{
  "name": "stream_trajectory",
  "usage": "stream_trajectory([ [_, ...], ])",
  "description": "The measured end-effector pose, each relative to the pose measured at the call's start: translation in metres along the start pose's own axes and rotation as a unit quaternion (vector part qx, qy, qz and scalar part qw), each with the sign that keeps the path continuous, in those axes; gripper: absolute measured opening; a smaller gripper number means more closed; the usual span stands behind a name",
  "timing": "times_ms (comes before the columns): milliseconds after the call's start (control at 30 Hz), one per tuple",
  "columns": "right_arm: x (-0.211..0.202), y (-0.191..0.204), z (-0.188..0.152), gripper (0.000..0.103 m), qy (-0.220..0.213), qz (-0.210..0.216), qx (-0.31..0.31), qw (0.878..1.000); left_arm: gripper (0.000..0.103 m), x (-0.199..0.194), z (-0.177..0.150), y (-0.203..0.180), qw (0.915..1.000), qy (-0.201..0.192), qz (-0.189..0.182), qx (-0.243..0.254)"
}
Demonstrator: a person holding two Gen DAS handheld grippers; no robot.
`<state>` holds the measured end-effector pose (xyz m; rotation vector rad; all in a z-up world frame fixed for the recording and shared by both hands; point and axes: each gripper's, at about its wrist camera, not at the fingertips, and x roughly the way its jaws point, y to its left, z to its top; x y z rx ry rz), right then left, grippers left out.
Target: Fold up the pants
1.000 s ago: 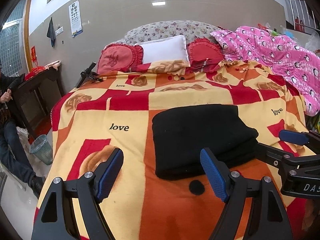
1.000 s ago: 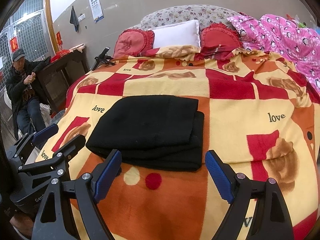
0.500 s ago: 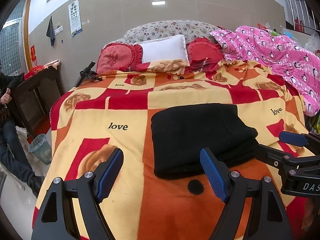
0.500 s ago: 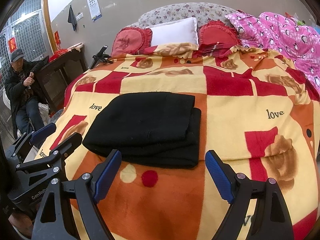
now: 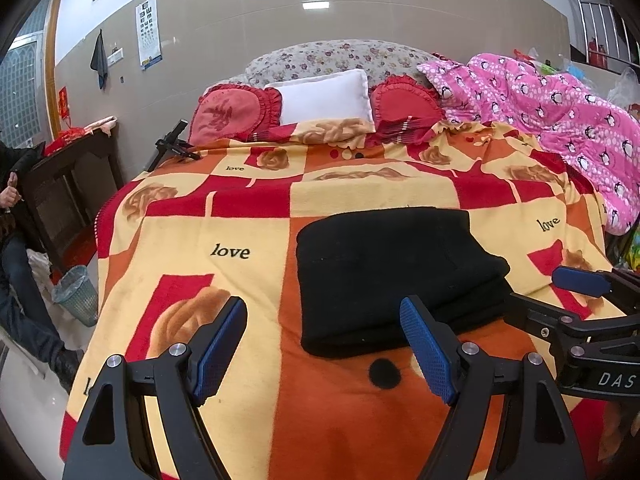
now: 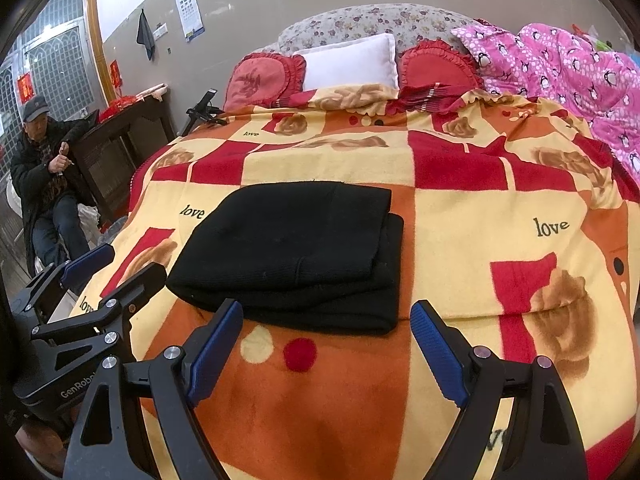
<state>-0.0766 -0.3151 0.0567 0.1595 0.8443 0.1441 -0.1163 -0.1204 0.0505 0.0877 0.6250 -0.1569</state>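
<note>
place: home bedroom | signs — bed (image 5: 248, 240), pillows (image 5: 324, 96), pink quilt (image 5: 560, 120)

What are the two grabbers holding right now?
Nothing. The left gripper and the right gripper are both open and empty, and the folded black pants lie on the blanket untouched.

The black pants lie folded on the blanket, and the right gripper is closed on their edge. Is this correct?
Not quite. In the right wrist view, the right gripper is open and holds nothing. The black pants do lie folded on the blanket.
</note>
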Motion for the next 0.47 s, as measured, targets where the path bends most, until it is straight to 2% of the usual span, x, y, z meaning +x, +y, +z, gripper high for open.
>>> stream_trajectory([
  [467,0.0019,-0.0002,0.0004,0.087,0.006,-0.002,-0.002,1.0,0.079,-0.0029,-0.0014,-0.0006,0.9999,-0.009,-0.004,0.002],
])
